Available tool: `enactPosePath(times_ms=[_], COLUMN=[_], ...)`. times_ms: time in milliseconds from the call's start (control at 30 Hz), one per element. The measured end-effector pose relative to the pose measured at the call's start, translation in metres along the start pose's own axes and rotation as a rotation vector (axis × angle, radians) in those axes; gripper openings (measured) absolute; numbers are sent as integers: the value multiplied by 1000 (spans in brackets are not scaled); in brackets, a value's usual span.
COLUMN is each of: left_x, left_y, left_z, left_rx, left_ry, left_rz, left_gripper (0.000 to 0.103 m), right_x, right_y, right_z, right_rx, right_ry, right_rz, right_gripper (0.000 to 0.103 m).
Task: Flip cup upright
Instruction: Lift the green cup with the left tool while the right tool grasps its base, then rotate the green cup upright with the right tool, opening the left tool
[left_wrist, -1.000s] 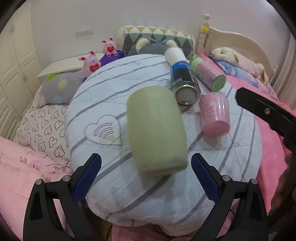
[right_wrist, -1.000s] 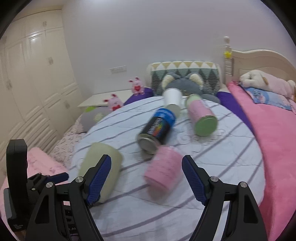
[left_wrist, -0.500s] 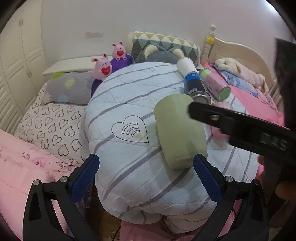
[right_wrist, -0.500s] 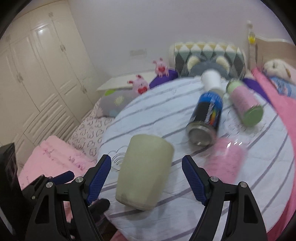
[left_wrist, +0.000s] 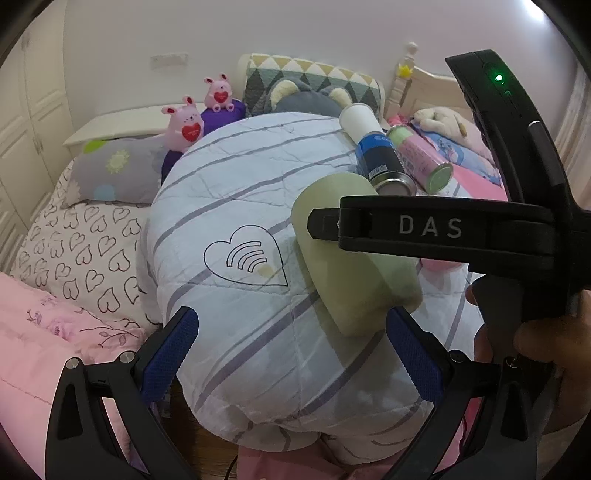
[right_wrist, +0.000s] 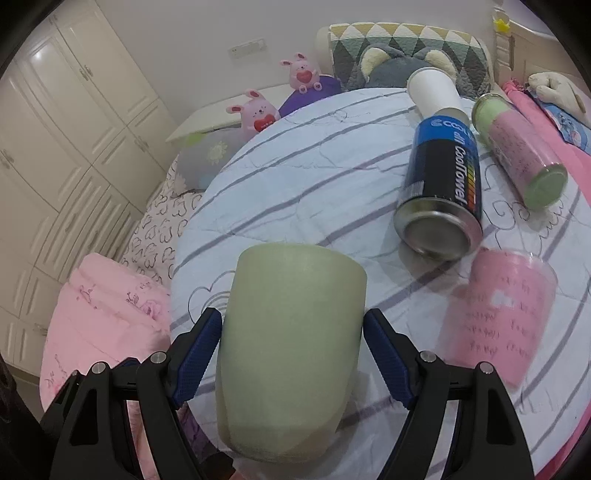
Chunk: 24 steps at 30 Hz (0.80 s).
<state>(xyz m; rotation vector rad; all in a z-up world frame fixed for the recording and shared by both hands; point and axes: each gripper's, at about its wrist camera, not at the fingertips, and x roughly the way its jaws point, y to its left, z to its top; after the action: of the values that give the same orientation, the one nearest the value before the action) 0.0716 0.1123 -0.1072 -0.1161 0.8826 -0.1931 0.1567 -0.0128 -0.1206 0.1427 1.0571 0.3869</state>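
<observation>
A pale green cup (right_wrist: 291, 343) lies on its side on the striped quilt (right_wrist: 303, 177), its mouth toward me. My right gripper (right_wrist: 293, 354) is open, its blue-padded fingers (right_wrist: 195, 350) on either side of the cup; I cannot tell if they touch it. In the left wrist view the cup (left_wrist: 354, 280) lies right of centre, partly hidden by the right gripper's black body (left_wrist: 480, 229). My left gripper (left_wrist: 291, 358) is open and empty, just in front of the cup.
A pink cup (right_wrist: 498, 317), a black-and-blue can (right_wrist: 443, 199), a pink-and-green can (right_wrist: 521, 155) and a white paper cup (right_wrist: 436, 92) lie on the quilt to the right. Pink plush rabbits (left_wrist: 184, 122) and pillows sit behind. The quilt's edge drops off at the left.
My right gripper has moved left from the pink cup to the green cup and its fingers now flank it. My left gripper has drawn back and left.
</observation>
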Motion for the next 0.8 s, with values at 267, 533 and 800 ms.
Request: enactPosePath(times_ms=[267, 533, 800], left_x=[0, 1, 12], left_y=[3, 5, 6], left_z=[1, 2, 16], left_rx=[-2, -7, -49], left_ry=[7, 3, -13], left_rz=[-28, -31, -40], left_gripper=[103, 103, 103], right_x=[11, 24, -2], right_y=[-2, -6, 3], right_z=[12, 13, 19], right_rx=[-4, -2, -87], right_ry=[73, 131, -17], right_rz=[38, 84, 43], right_gripper=[81, 82, 81])
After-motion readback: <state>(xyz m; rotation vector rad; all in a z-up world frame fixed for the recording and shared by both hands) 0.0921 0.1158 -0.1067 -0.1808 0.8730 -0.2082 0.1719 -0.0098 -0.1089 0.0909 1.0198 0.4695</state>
